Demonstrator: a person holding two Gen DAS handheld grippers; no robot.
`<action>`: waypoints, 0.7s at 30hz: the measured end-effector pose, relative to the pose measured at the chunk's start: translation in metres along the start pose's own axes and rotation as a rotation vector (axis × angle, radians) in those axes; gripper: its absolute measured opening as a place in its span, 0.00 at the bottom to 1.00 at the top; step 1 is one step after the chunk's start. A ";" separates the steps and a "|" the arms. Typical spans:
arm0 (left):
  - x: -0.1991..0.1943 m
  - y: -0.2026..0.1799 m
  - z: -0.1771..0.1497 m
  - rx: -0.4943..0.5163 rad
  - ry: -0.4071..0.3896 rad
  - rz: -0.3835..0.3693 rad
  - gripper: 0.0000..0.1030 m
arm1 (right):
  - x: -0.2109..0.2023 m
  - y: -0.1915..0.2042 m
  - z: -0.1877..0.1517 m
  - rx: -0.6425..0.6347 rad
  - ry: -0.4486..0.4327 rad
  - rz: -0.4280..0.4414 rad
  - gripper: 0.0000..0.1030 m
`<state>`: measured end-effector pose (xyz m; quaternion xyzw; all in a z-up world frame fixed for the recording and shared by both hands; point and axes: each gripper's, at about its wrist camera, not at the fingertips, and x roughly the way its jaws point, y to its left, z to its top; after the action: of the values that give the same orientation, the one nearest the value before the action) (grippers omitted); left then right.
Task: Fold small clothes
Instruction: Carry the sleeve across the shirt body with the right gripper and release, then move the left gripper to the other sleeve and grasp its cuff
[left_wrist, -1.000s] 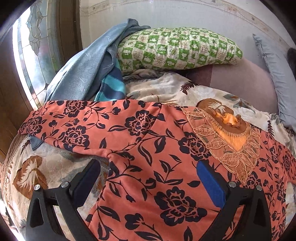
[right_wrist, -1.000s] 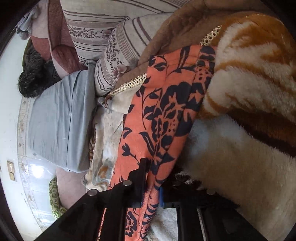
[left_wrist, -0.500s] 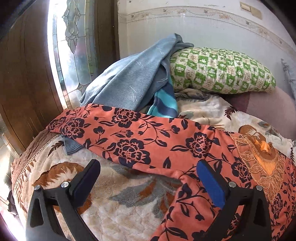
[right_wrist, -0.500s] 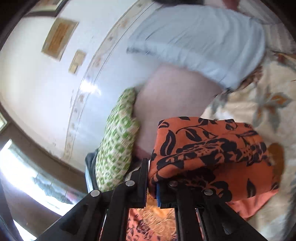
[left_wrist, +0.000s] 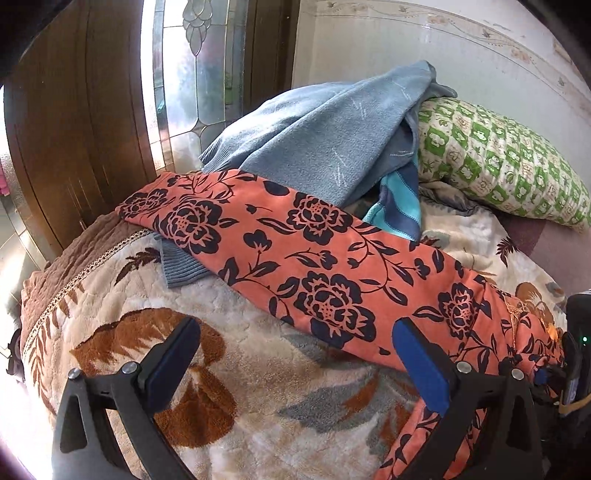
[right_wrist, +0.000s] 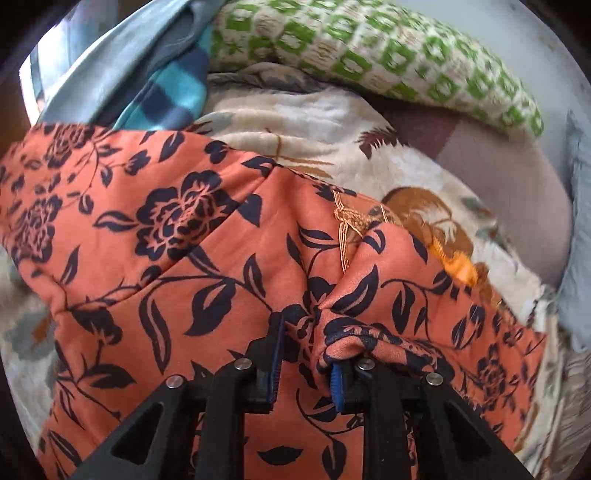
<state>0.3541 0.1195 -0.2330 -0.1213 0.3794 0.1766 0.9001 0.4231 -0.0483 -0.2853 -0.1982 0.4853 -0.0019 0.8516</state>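
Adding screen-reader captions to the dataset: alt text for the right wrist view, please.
The right tongs are opening, with a bunched fold of the orange floral garment between their blue pads. The garment is spread over a cream leaf-patterned blanket. Behind it lie a green-and-white patterned pillow and a pile of blue clothes.

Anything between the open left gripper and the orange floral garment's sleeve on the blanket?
Nothing visible. The left gripper hovers over bare blanket; the orange floral garment lies just beyond its fingertips, unobstructed.
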 end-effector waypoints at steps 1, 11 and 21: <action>0.002 0.003 0.000 -0.013 0.010 0.011 1.00 | -0.004 0.001 0.000 -0.033 -0.018 -0.020 0.24; 0.011 0.010 -0.001 -0.045 0.067 0.021 1.00 | 0.003 -0.040 -0.013 -0.043 0.206 0.179 0.73; 0.008 0.017 0.001 -0.071 0.084 -0.018 1.00 | 0.061 -0.206 -0.102 1.153 0.060 0.829 0.74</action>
<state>0.3531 0.1374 -0.2396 -0.1640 0.4090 0.1766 0.8801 0.4102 -0.2838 -0.3117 0.4851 0.4656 0.0604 0.7377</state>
